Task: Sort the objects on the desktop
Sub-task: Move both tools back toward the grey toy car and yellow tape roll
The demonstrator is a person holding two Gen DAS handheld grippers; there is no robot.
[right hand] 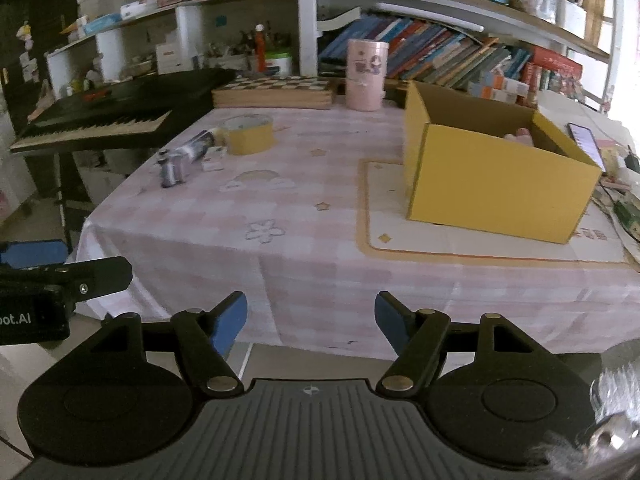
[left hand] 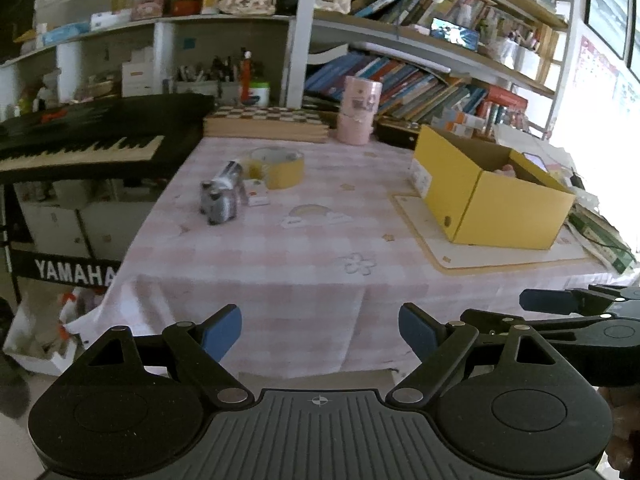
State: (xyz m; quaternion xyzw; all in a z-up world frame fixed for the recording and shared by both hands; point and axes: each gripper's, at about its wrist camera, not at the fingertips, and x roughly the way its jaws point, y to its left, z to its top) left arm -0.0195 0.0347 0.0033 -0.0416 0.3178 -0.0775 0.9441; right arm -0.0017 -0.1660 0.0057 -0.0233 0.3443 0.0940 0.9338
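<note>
On the pink checked tablecloth (left hand: 304, 248) a grey toy animal (left hand: 224, 196) stands at the far left, with a yellow tape roll (left hand: 278, 166) and a small white card (left hand: 256, 196) just behind it. An open yellow box (left hand: 492, 196) sits at the right with something pink inside. My left gripper (left hand: 320, 334) hangs open before the table's front edge, nothing between its blue pads. In the right wrist view my right gripper (right hand: 310, 324) is open and empty too, with the toy (right hand: 176, 162), tape roll (right hand: 248, 134) and box (right hand: 496, 176) beyond it.
A black keyboard (left hand: 88, 140) stands left of the table. A chessboard case (left hand: 268, 122) and stacked pink cups (left hand: 358, 110) line the back edge, with bookshelves behind. A cream mat (left hand: 480, 252) lies under the box. A phone (right hand: 586, 140) and papers lie at the right.
</note>
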